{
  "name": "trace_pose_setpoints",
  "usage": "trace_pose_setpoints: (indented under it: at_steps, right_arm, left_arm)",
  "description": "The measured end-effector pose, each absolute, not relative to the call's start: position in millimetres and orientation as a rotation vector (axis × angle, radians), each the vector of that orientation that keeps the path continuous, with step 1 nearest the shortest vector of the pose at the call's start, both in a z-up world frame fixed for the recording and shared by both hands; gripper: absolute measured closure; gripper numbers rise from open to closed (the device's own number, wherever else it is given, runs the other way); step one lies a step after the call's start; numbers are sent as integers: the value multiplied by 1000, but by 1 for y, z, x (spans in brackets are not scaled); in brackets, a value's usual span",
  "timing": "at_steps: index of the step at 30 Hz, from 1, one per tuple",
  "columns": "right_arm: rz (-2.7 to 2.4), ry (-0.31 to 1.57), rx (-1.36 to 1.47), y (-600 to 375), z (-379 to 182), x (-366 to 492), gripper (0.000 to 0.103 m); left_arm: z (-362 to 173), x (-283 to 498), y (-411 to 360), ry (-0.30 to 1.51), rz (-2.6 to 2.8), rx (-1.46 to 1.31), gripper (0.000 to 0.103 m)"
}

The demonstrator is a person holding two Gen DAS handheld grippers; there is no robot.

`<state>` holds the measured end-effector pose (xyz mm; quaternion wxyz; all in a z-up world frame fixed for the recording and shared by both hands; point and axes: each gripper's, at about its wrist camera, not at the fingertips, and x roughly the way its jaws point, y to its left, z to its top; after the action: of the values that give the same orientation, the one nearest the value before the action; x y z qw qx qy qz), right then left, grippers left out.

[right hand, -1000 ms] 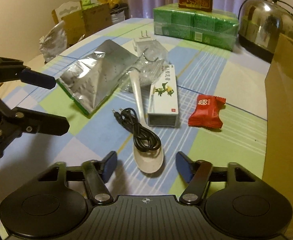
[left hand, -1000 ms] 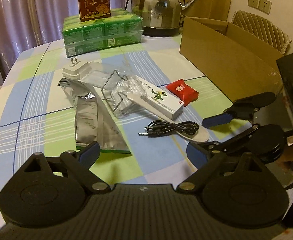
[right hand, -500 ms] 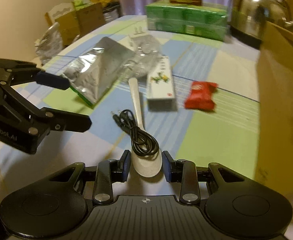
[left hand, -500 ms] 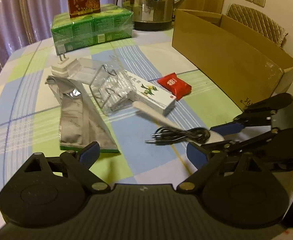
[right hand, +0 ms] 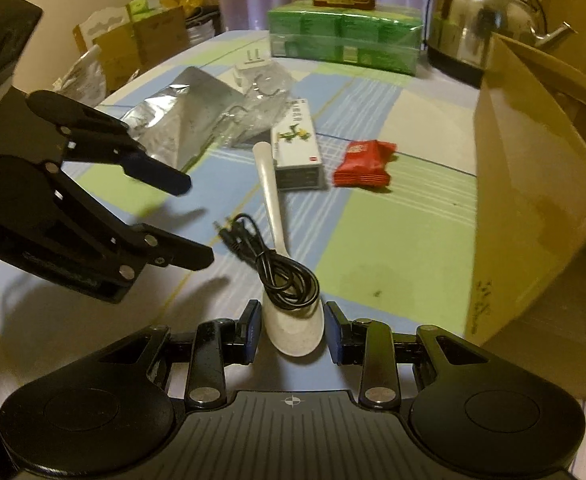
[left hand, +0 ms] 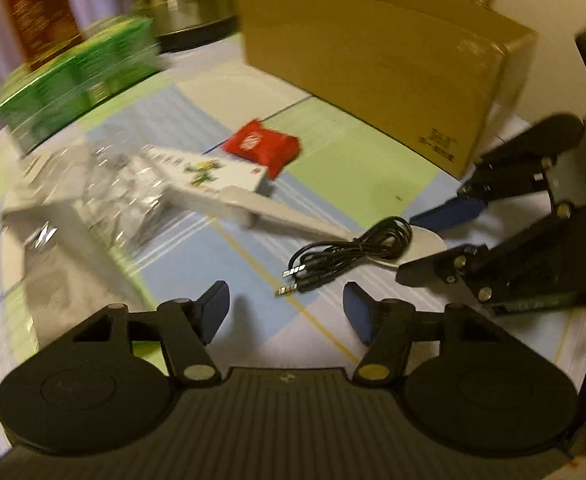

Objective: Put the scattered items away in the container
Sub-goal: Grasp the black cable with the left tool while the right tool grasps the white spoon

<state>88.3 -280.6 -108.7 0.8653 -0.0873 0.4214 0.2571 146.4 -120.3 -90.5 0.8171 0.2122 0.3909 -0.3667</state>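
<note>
A white spoon (right hand: 271, 184) lies on the checked tablecloth, and my right gripper (right hand: 293, 333) is shut on its bowl. A coiled black cable (right hand: 289, 280) rests on that bowl, its plugs (left hand: 293, 280) pointing left. My left gripper (left hand: 285, 314) is open just short of the plugs, holding nothing. It appears at the left of the right wrist view as the left gripper (right hand: 185, 220). In the blurred left wrist view the right gripper (left hand: 429, 242) pinches the spoon (left hand: 293, 216). The open cardboard box (right hand: 533, 200) stands to the right.
A red candy packet (right hand: 363, 160), a white carton (right hand: 297, 140), a silver foil pouch (right hand: 185, 120), a clear plastic bag (right hand: 261, 96) and a white plug adapter (right hand: 253, 66) lie mid-table. Green packs (right hand: 345, 36) and a steel kettle (right hand: 481, 32) stand at the back.
My right gripper went from open to shut on the spoon's bowl. My left gripper swung right and closer to the cable, blurring its view.
</note>
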Motion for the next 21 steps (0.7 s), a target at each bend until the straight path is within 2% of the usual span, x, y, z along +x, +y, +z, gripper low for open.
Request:
trace_pose_setpoints:
  at_steps: [8, 10, 13, 15, 19, 21]
  right_arm:
    - [538, 870, -179, -283, -109, 89, 72]
    - [532, 868, -172, -284, -109, 90, 72]
    - [516, 865, -167, -285, -109, 91, 72]
    - [506, 866, -160, -285, -109, 91, 72]
    - [492, 867, -147, -285, -109, 90, 72]
    - [496, 870, -131, -286, -108, 89, 72]
  left_arm:
    - [-104, 153, -145, 792, -938, 548, 47]
    - [-103, 153, -143, 809, -946, 525, 70]
    - [-100, 150, -136, 839, -921, 520, 87]
    - [-98, 144, -128, 867, -885, 530, 92]
    - [-88, 133, -110, 890, -783, 548, 92]
    - [-83, 127, -106, 842, -779, 549, 91]
